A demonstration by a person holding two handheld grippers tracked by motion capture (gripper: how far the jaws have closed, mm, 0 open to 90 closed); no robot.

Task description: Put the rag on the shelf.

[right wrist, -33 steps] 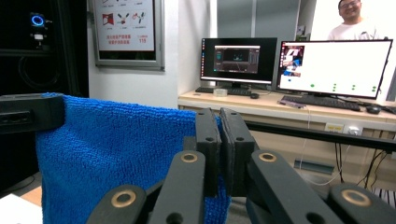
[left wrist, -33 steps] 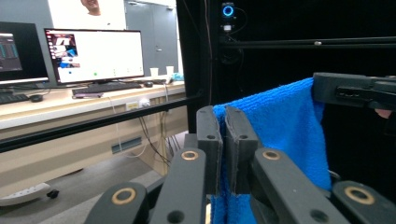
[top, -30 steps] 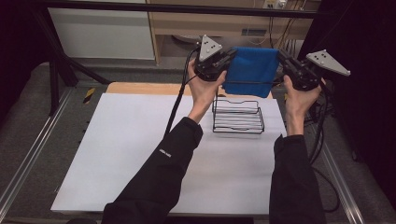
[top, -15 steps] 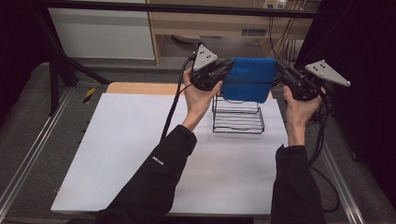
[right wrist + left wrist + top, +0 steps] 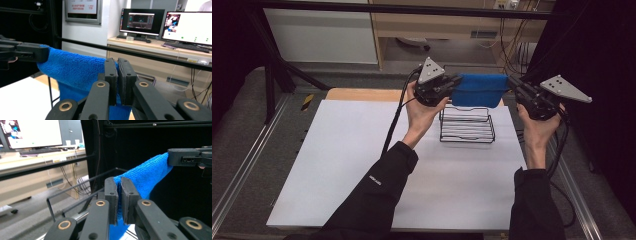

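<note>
Cloth [image 5: 479, 89] stretched between your two claws, held in the air above the wire rack [image 5: 467, 125] at the far right part of the counter [image 5: 337, 165]. Your left claw [image 5: 453, 84] is pinched tight on one end of the blue cloth; in the left gripper view its two black jaws stand almost together with only the thickness of the terry cloth [image 5: 147, 177] between them, and the rest hangs down below. Your right claw [image 5: 512, 82] grips the opposite end in the same way; in the right gripper view the jaws are closed on the cloth's [image 5: 75, 67] edge with just the fabric in the gap, and the other claw [image 5: 27, 53] can be seen clamped on the far end. The cloth sags slightly along its top and drapes downward, its lower edge close over the rack's back rail; whether it touches the wire cannot be told. Judged from this, the pick-up and spreading are done: the cloth is lifted, opened to its width and lined up over the rack. What is left, as it appears, is for you to lower it onto the rack's top wire, check that it hangs evenly on both sides, and then let go with both claws.
</note>
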